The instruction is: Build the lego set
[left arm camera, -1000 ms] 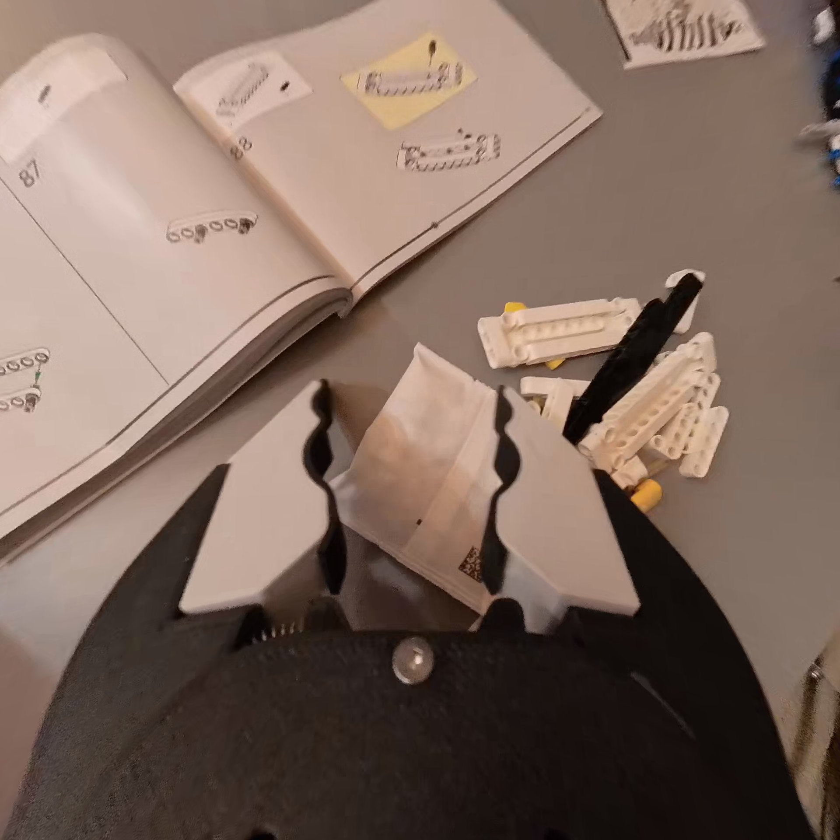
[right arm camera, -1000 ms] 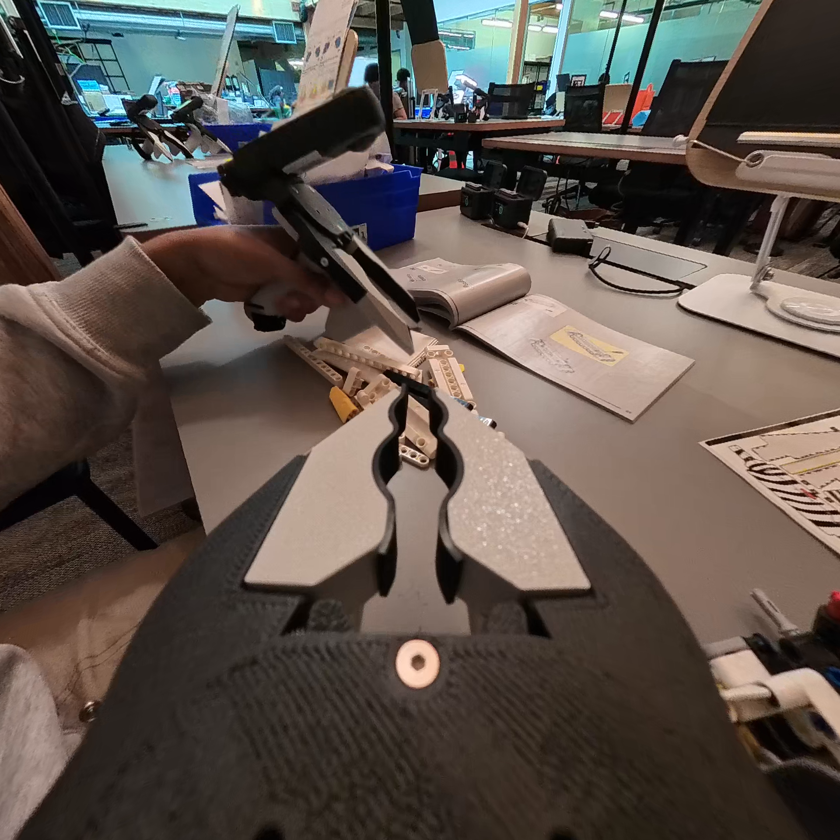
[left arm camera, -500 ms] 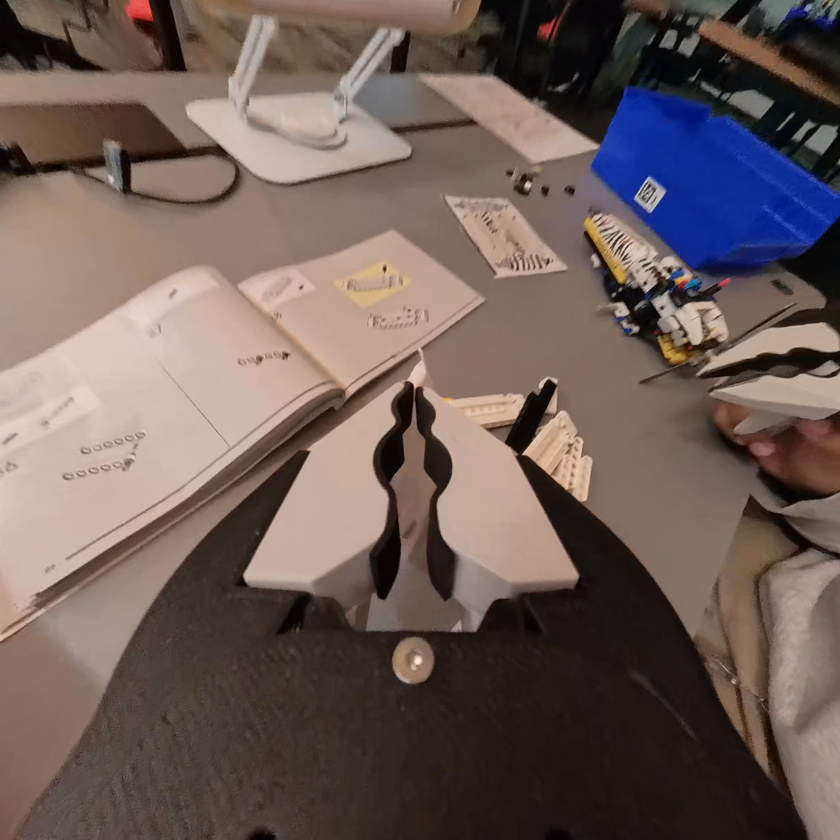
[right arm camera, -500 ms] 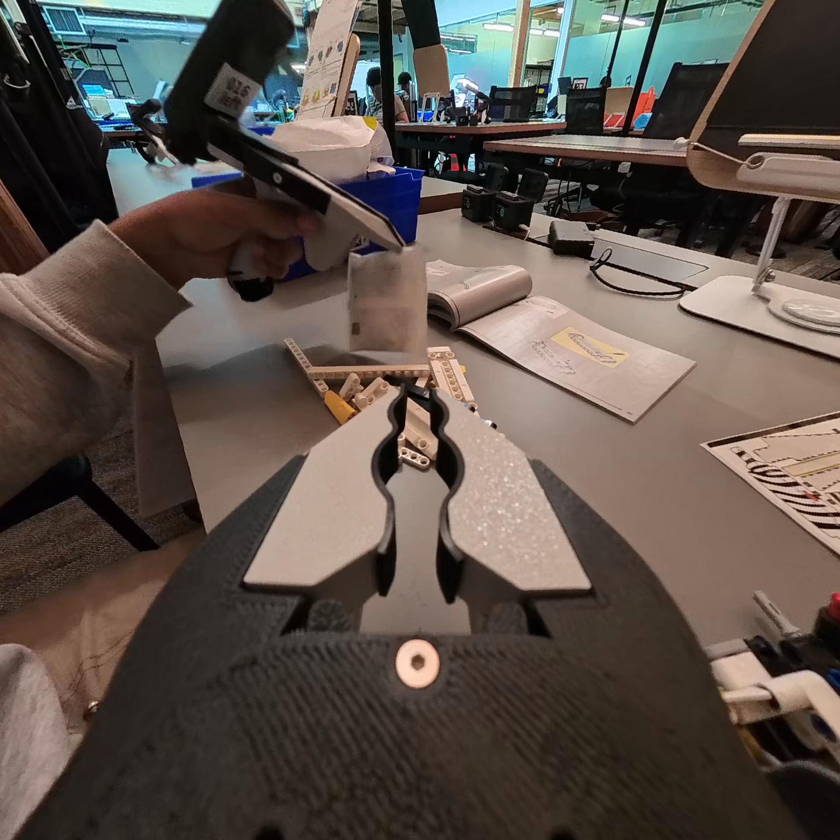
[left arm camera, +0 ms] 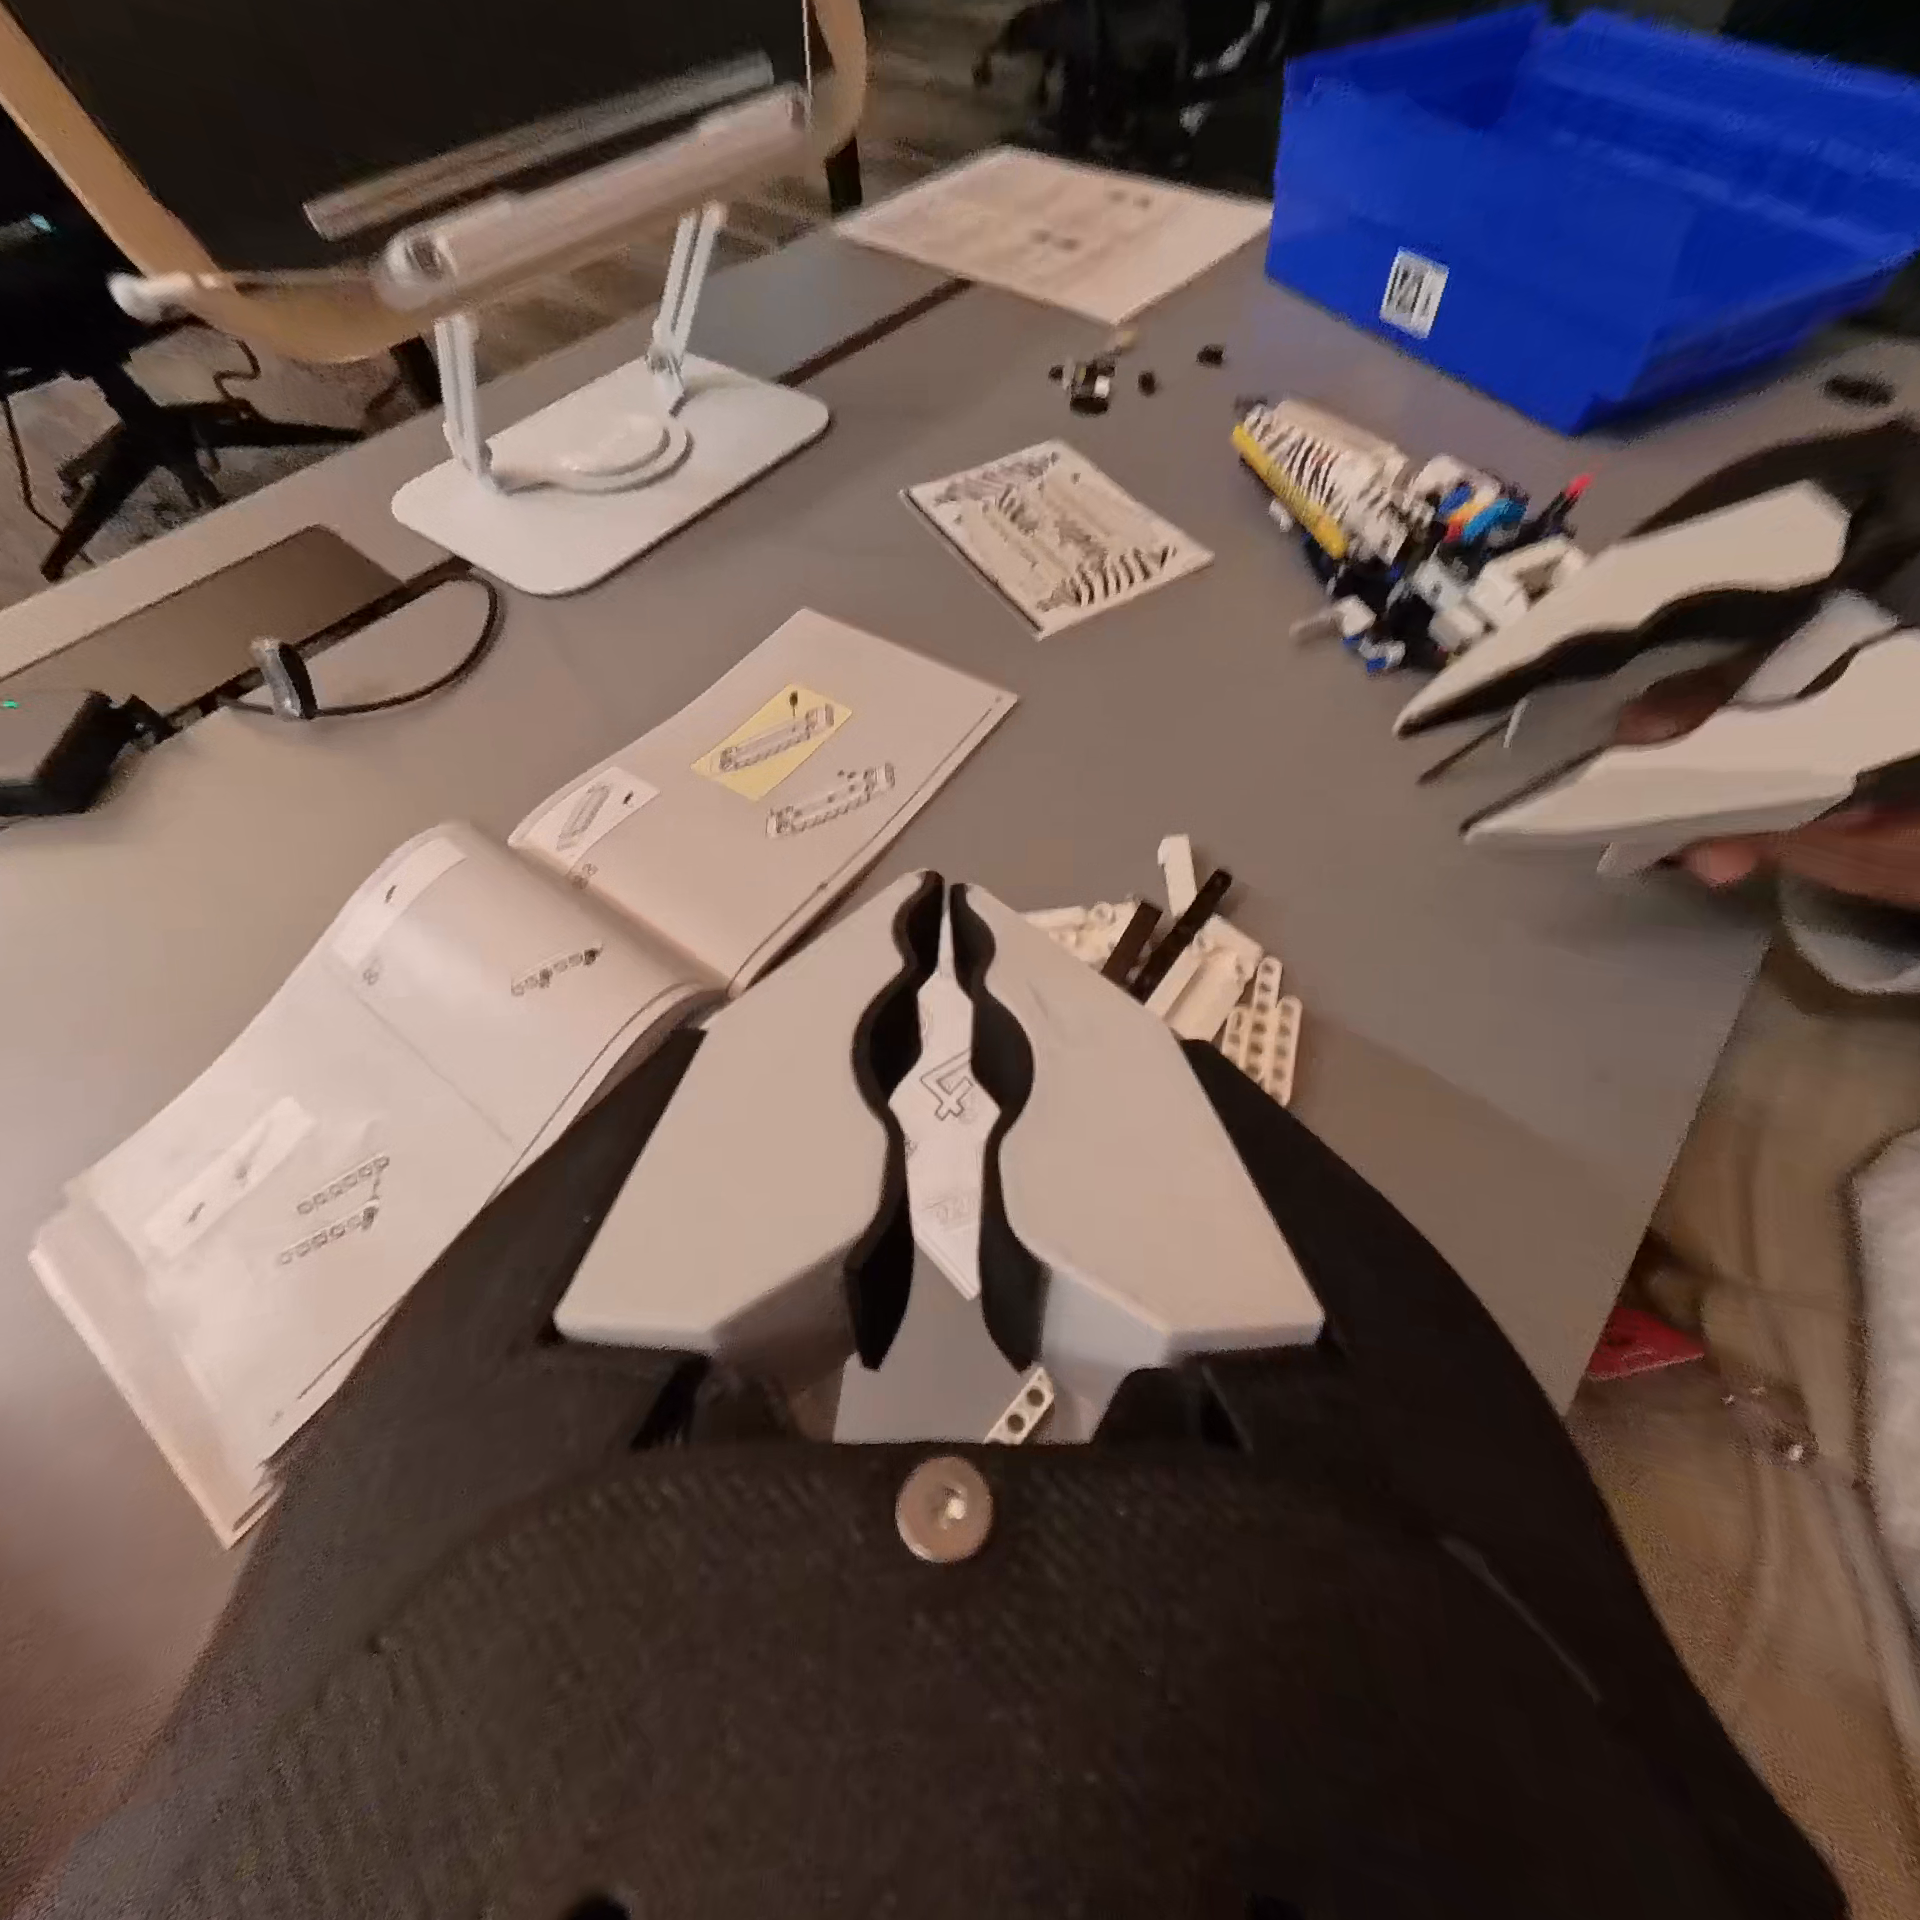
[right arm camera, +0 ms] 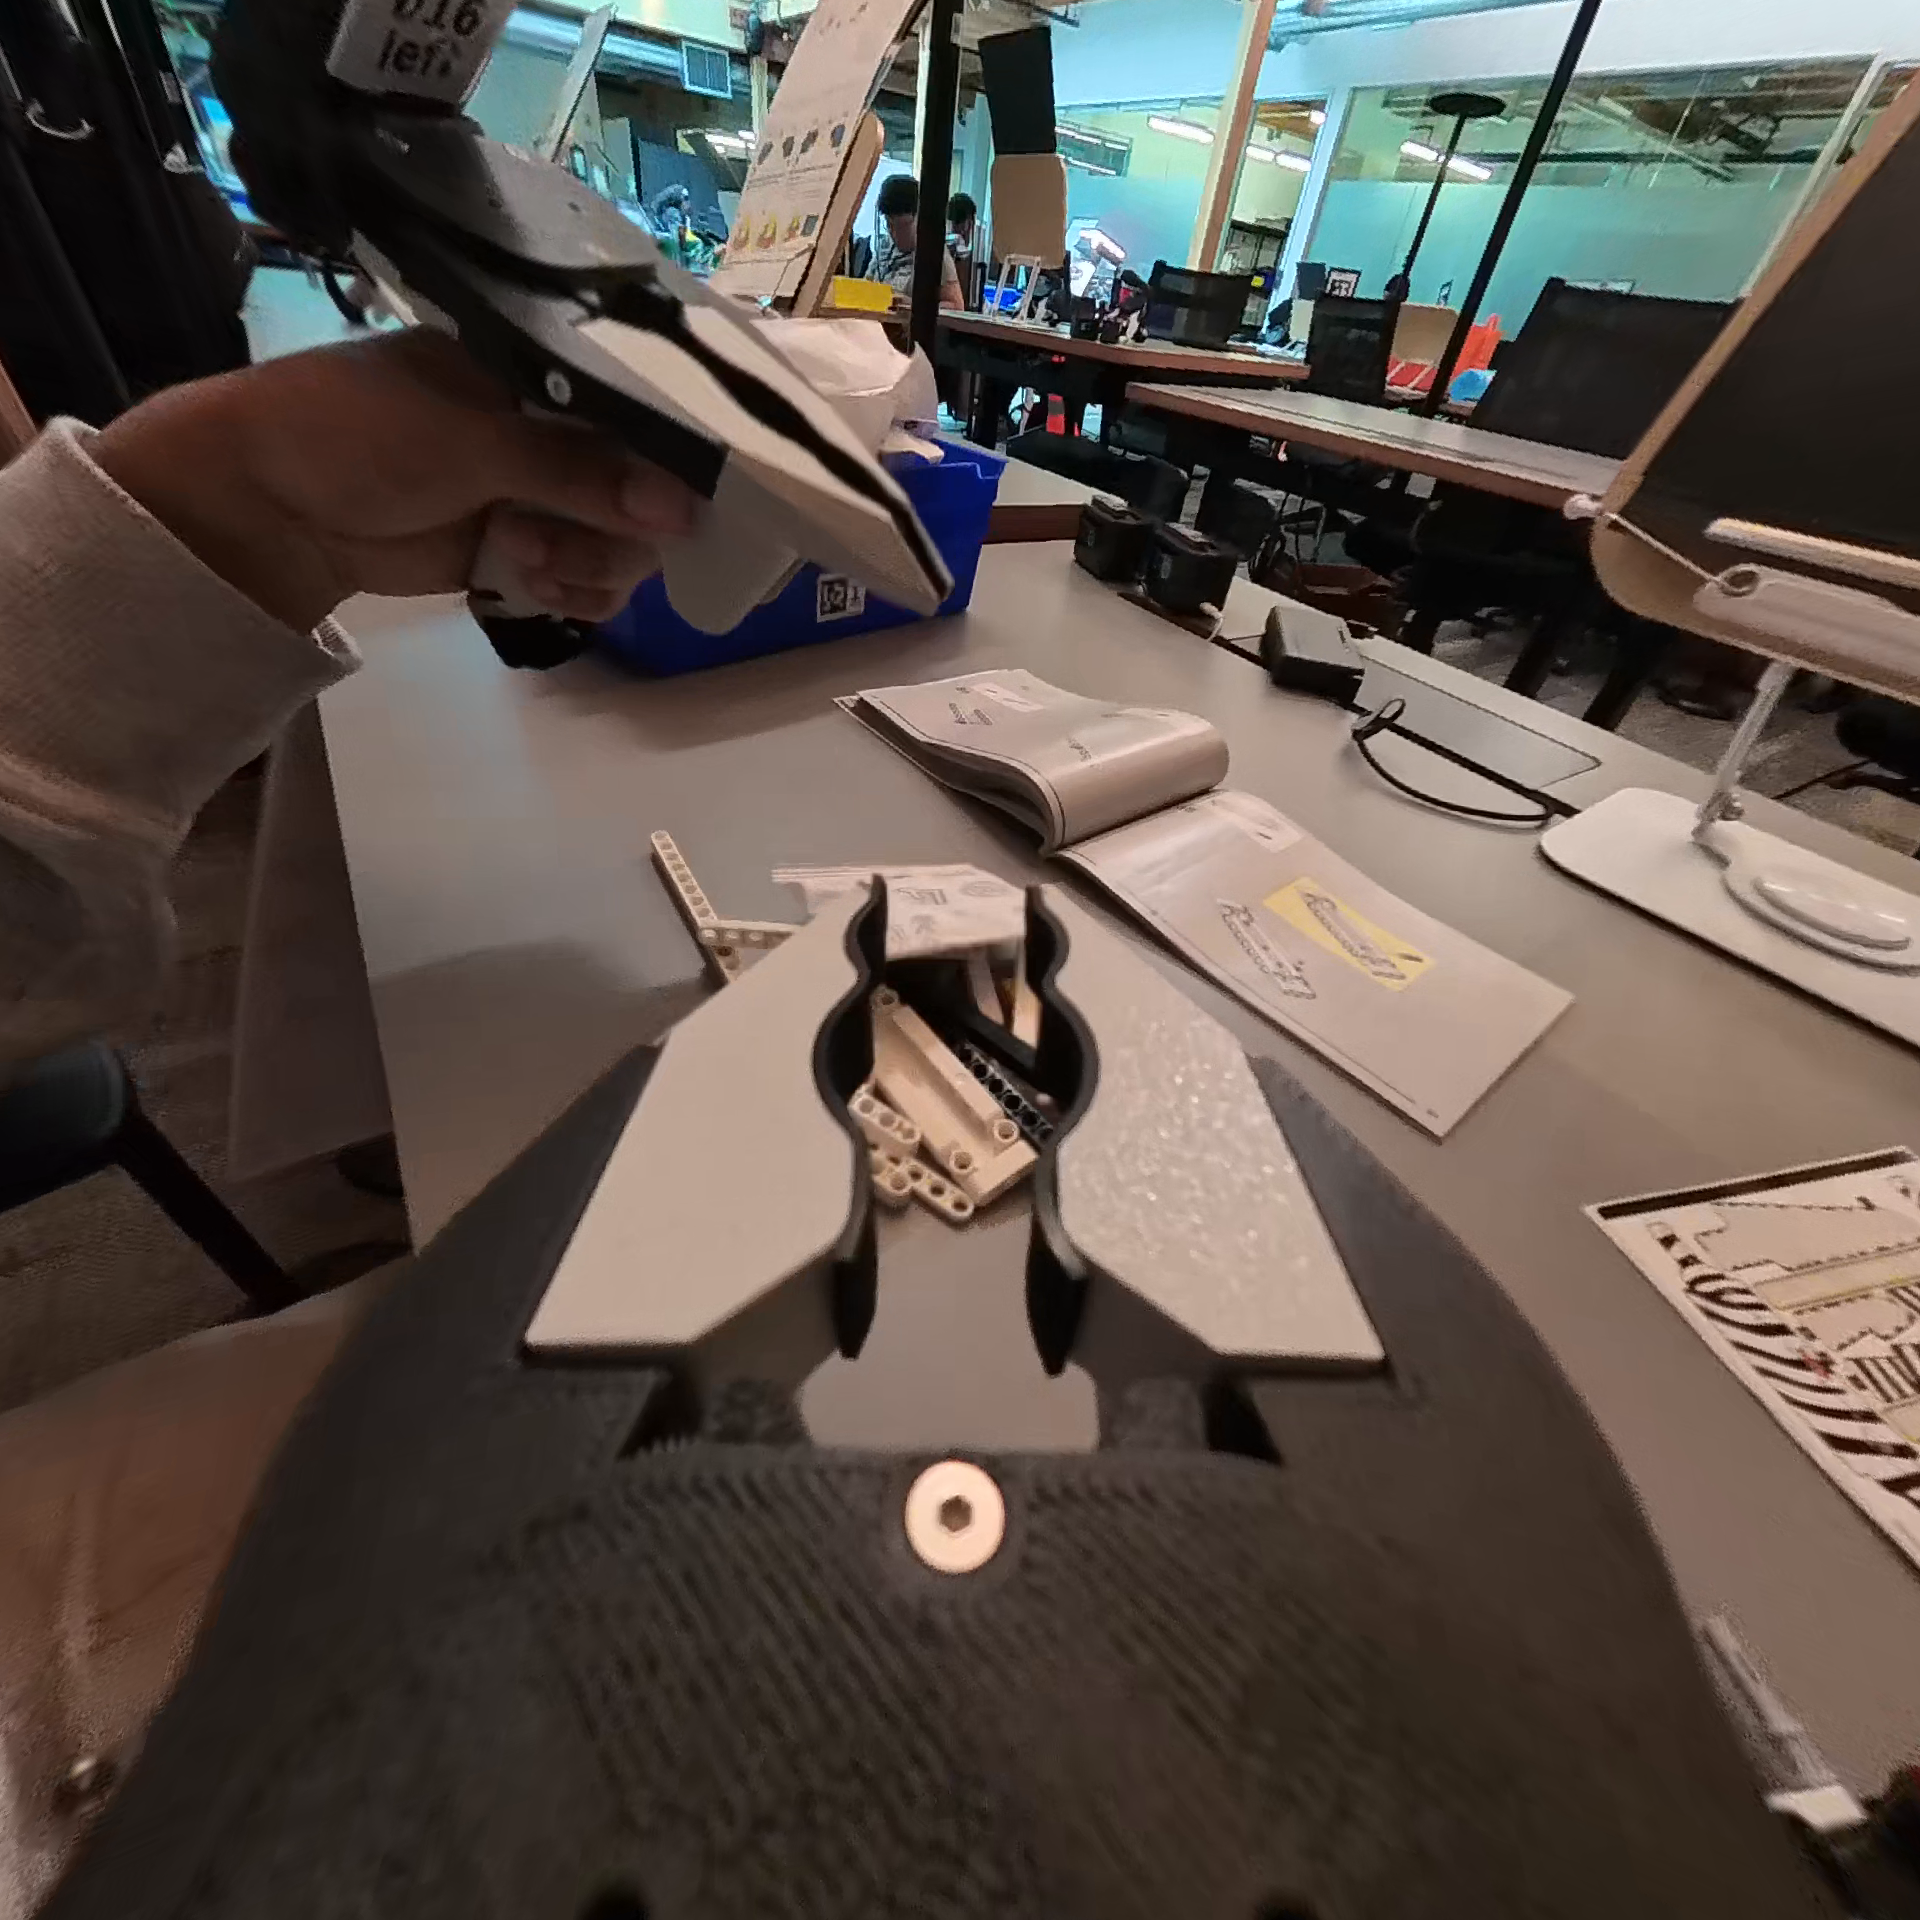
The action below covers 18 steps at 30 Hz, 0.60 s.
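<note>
Your left tool (left arm camera: 943, 904) has dropped the paper bag (left arm camera: 940, 1117) onto the loose white pieces (right arm camera: 935, 1112) on the worktop (right arm camera: 520, 831) and hangs raised, fingers pressed together on nothing, while your right tool (right arm camera: 956, 904) has spread above that pile, probably ready to pick a part.

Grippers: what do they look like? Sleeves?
Left gripper and right gripper: textured black bodies, grey wedge fingers with wavy black inner pads, a silver screw at the base. Left carries a white sticker on top. Sleeve: pale, ribbed cuff.
</note>
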Motion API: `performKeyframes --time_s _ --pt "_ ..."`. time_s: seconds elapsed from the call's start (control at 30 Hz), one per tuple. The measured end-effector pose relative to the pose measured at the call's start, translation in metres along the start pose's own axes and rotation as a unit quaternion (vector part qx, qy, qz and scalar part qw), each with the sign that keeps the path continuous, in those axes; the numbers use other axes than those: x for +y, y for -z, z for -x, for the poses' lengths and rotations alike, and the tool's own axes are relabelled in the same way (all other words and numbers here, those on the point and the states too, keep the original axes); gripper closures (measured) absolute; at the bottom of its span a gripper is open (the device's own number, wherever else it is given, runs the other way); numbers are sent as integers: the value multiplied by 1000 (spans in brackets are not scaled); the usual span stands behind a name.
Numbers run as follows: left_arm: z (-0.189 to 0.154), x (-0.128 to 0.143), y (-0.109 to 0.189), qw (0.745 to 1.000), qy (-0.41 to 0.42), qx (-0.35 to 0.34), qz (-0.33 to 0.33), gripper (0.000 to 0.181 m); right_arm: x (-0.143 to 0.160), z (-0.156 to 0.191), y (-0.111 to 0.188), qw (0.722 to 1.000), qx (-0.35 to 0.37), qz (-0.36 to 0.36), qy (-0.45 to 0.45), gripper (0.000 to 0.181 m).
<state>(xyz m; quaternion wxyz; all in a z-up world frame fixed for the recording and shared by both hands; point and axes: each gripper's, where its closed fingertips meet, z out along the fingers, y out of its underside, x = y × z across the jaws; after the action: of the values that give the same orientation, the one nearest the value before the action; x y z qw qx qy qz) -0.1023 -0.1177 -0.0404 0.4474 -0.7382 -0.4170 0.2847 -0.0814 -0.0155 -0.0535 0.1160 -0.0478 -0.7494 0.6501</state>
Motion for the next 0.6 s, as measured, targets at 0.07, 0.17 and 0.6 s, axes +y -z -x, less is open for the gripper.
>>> performKeyframes --time_s 0.07,0.17,0.6 --pt "-2 20 -3 999 -9 14 39 160 6 0 -1 1000 -1 2 -5 158" --pt "-8 50 0 994 -1 45 99 125 20 4 2 1000 -6 -9 -27 162" --pt "10 123 -10 962 35 -26 271 102 11 7 12 999 18 -47 21 170"
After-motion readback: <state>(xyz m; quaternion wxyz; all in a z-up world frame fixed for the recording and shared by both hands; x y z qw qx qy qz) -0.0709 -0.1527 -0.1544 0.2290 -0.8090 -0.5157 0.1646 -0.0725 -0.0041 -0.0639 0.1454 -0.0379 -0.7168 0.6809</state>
